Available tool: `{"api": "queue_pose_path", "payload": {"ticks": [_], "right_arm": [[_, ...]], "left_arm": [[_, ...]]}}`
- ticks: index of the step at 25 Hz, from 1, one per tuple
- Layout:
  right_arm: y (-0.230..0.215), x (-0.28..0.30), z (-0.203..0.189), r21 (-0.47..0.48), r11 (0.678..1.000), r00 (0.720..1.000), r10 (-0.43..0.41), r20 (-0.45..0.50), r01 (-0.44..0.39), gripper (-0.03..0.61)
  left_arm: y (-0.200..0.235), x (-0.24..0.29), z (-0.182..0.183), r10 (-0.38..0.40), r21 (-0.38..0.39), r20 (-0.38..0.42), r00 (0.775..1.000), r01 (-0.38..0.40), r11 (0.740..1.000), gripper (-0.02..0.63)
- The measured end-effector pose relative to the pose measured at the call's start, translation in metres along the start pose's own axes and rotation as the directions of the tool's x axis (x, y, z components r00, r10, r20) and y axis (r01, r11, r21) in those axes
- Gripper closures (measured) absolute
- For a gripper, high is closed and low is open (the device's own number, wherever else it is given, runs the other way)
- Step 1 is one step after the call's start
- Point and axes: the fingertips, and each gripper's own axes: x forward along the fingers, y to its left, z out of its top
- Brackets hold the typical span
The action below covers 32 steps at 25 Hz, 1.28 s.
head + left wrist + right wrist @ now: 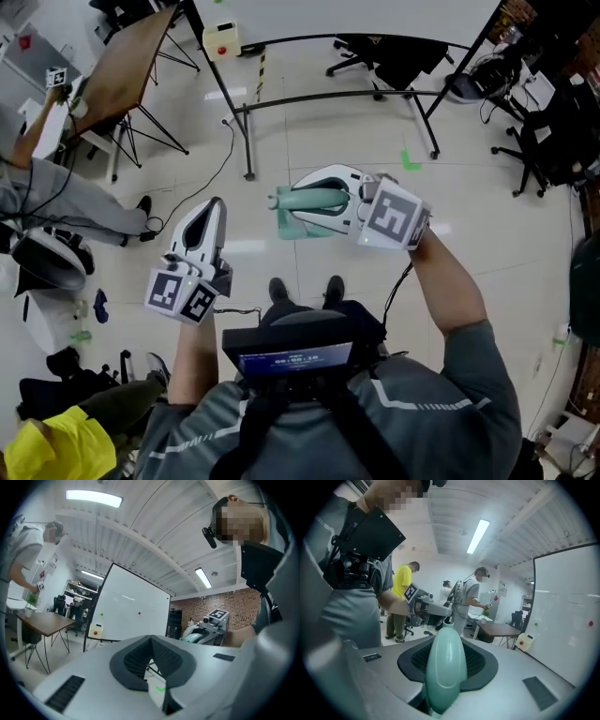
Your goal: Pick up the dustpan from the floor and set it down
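Ribbed black pads (pixel 480 660) of the right gripper (pixel 446 644) clamped the smooth, rounded mint-green handle (pixel 445 667) of the dustpan (pixel 302 223); the left gripper (pixel 151 639) was closed, empty.

dustpan handle (pixel 443 667): mint-green plastic, smooth, faint gloss | right gripper (pixel 446 641) shell: pale grey plastic, matt; pads (pixel 480 660) dark, ribbed | floor (pixel 309 122): pale tiles, glossy, mirroring lights | table (pixel 131 56) top: brown wood, matt | whiteboard (pixel 126 611): smooth, white | wall (pixel 192 609): rough brick
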Motion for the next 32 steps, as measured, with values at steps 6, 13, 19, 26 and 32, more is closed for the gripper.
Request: {"api": "queue_pose_path", "payload": {"ticks": [6,13,19,26,32], "right_arm": [[-0.047,0.006,-0.017,0.038,0.996,0.996,-0.085,-0.017,0.085,0.447],[-0.072,0.004,-0.035,0.057,0.992,0.994,-0.108,-0.030,0.109,0.448],[-0.098,0.028,-0.104,0.086,0.989,0.992,-0.119,-0.035,0.122,0.448],[-0.128,0.072,-0.231,0.147,0.984,0.995,-0.093,-0.034,0.097,0.448],[-0.121,0.109,-0.353,0.198,0.978,0.995,-0.054,-0.078,0.069,0.449]], "left_arm": [[0.032,0.037,-0.004,-0.079,-0.004,-0.017,0.997,0.079,0.997,0.581],[0.049,0.068,-0.020,-0.115,-0.030,-0.038,0.993,0.113,0.993,0.581],[0.082,0.108,-0.079,-0.107,-0.099,-0.094,0.990,0.098,0.990,0.581],[0.130,0.165,-0.187,-0.106,-0.119,-0.170,0.980,0.086,0.989,0.581],[0.155,0.193,-0.301,-0.101,-0.157,-0.225,0.969,0.066,0.985,0.581]]}}
